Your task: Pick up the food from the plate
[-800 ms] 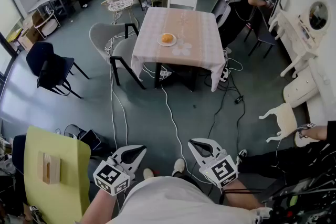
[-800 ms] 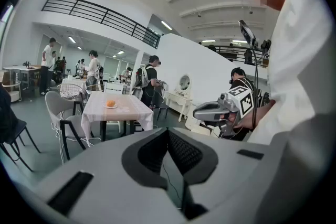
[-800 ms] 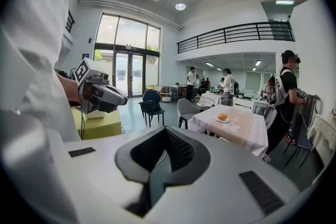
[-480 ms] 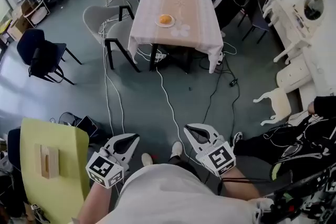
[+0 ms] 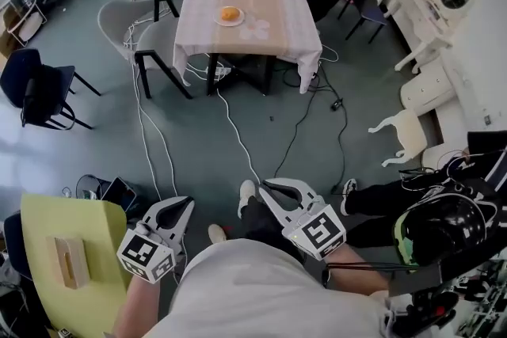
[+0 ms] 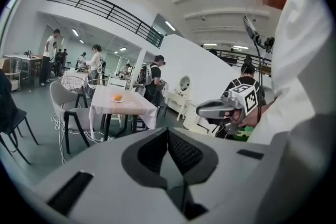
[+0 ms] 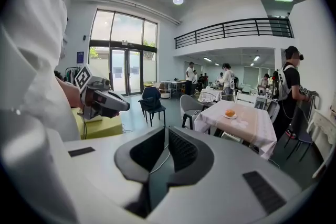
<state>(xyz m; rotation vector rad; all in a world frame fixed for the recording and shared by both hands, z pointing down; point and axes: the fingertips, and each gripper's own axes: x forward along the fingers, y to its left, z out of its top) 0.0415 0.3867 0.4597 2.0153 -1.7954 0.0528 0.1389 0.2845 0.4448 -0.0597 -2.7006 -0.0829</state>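
Hall, far table (image 5: 279, 5), food (image 5: 230, 13) indistinct, left hand-held gripper (image 5: 187, 203), right hand-held gripper (image 5: 266, 185) both closed.

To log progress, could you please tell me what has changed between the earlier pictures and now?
The right gripper has moved forward and left, a shoe has stepped ahead, and the table with the orange food on its plate has slid up-left in the head view. The left gripper, like the right, stays shut, empty.
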